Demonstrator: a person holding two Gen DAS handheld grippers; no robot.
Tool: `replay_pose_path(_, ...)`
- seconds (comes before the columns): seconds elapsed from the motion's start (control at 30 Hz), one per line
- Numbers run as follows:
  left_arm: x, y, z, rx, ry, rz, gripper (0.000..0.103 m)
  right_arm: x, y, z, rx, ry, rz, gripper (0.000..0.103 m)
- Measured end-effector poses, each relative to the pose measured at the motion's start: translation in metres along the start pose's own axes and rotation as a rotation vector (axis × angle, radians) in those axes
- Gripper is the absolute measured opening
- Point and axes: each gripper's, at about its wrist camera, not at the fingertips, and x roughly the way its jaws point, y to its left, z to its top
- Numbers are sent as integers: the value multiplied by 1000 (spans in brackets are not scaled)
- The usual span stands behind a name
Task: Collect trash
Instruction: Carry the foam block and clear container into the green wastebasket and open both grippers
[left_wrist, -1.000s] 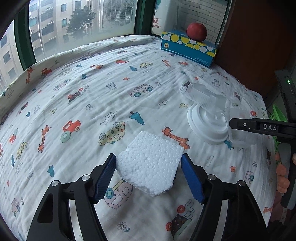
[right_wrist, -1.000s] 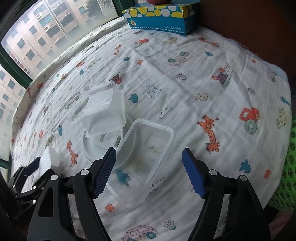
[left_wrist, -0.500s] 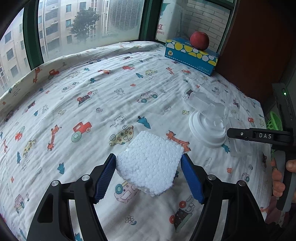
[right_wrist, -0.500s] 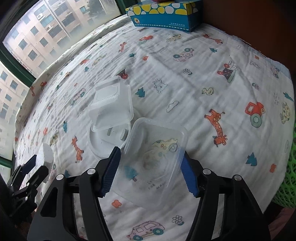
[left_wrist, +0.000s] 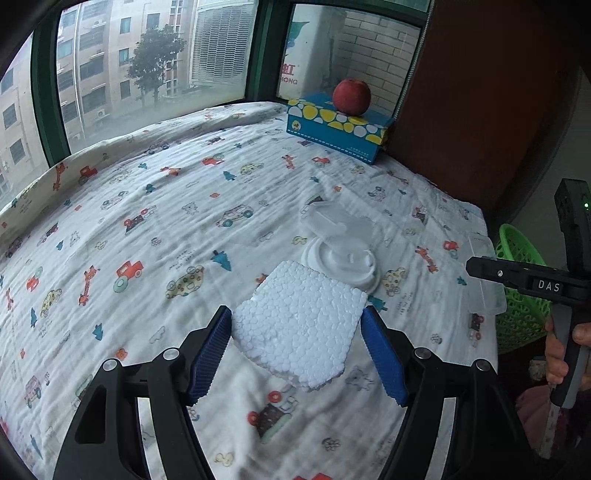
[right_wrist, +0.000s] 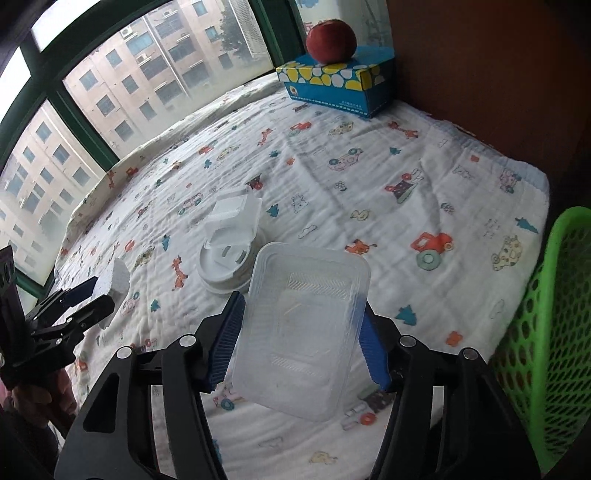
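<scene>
My left gripper (left_wrist: 297, 349) is shut on a white foam block (left_wrist: 301, 326), held above the printed blanket. My right gripper (right_wrist: 297, 339) is shut on a clear plastic tray (right_wrist: 303, 328), lifted off the bed and tilted. That tray (left_wrist: 484, 275) and the right gripper's black arm appear at the right edge of the left wrist view. On the blanket lie a round white cup lid (right_wrist: 221, 267) and a clear plastic box (right_wrist: 234, 218) partly on top of it, also seen as lid (left_wrist: 341, 264) and box (left_wrist: 332, 221). The left gripper (right_wrist: 85, 299) with the foam shows at the left of the right wrist view.
A green mesh basket (right_wrist: 546, 317) stands off the bed's right edge, also visible as the basket (left_wrist: 521, 295). A blue tissue box (left_wrist: 338, 129) with a red apple (left_wrist: 351, 96) on it sits at the far corner by a brown wall. Windows run along the far side.
The right gripper closed on the clear tray and lifted it off the blanket toward the basket side. The left gripper rose with the foam block still held.
</scene>
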Motion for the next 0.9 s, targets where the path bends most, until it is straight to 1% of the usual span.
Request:
replay_pose_path(0.2, -7, -53, 5, 40, -15, -53, 69, -44, -45, -15, 5, -44, -14, 59)
replay_pose_path(0.37, -5, -109, 15, 93, -25, -119, 69, -73, -82, -27, 12, -80, -69, 59)
replay_pose_path(0.67, 12, -198, 34, 175, -27, -218, 69, -104, -142, -43, 62, -112, -148, 59)
replay_pose_path(0.9, 21, -247, 45, 213, -20, -264, 69, -119, -174, -50, 80, -133, -206, 60)
